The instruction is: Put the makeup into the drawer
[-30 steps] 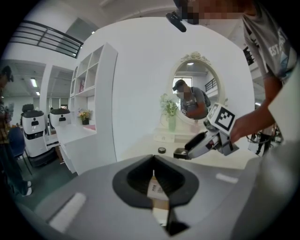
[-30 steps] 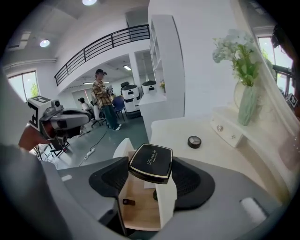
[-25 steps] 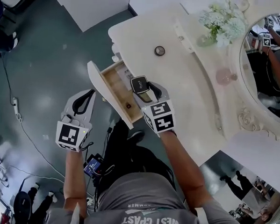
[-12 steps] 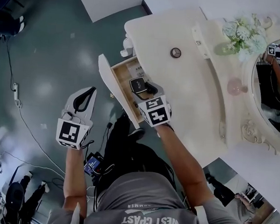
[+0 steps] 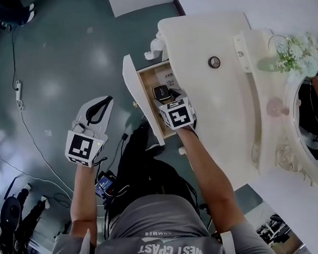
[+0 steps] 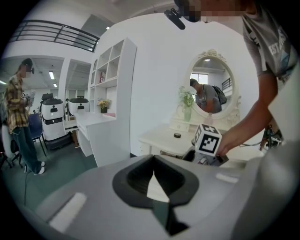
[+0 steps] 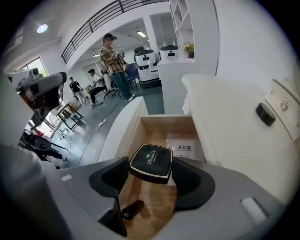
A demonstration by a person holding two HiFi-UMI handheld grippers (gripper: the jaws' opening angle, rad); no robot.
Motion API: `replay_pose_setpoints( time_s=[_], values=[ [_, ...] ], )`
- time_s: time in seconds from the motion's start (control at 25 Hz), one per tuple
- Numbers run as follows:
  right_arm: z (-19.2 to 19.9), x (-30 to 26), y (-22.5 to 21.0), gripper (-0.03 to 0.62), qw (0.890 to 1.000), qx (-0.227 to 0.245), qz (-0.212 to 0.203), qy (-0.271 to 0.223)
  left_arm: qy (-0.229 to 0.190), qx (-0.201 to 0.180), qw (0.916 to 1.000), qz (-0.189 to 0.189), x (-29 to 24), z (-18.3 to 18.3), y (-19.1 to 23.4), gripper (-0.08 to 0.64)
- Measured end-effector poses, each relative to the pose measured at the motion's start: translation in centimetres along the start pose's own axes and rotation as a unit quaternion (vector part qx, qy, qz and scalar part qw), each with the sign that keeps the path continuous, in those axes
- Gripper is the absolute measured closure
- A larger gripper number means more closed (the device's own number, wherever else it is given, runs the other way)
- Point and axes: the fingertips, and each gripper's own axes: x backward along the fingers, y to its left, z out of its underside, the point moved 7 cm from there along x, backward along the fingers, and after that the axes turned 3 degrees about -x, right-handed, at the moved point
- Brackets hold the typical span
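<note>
Right tool (image 7: 150, 174), clamped on the black makeup compact (image 7: 151, 161), has moved since a second ago from over the open drawer (image 7: 143, 129) down into it, seemingly ready for release; left tool (image 5: 97, 111) hangs at near left, jaws together, empty.

Left gripper (image 5: 105, 101) closed, right gripper (image 5: 165, 94) clamped.
</note>
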Motion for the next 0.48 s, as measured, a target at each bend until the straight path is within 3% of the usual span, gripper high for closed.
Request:
replay_pose_setpoints(
  time_s=[0.48],
  values=[
    [0.0, -3.4, -0.3, 0.293, 0.998, 0.003, -0.012, 0.064, 0.003, 0.015, 0.9998, -0.011, 0.3, 1.5, -0.1, 0.558]
  ],
)
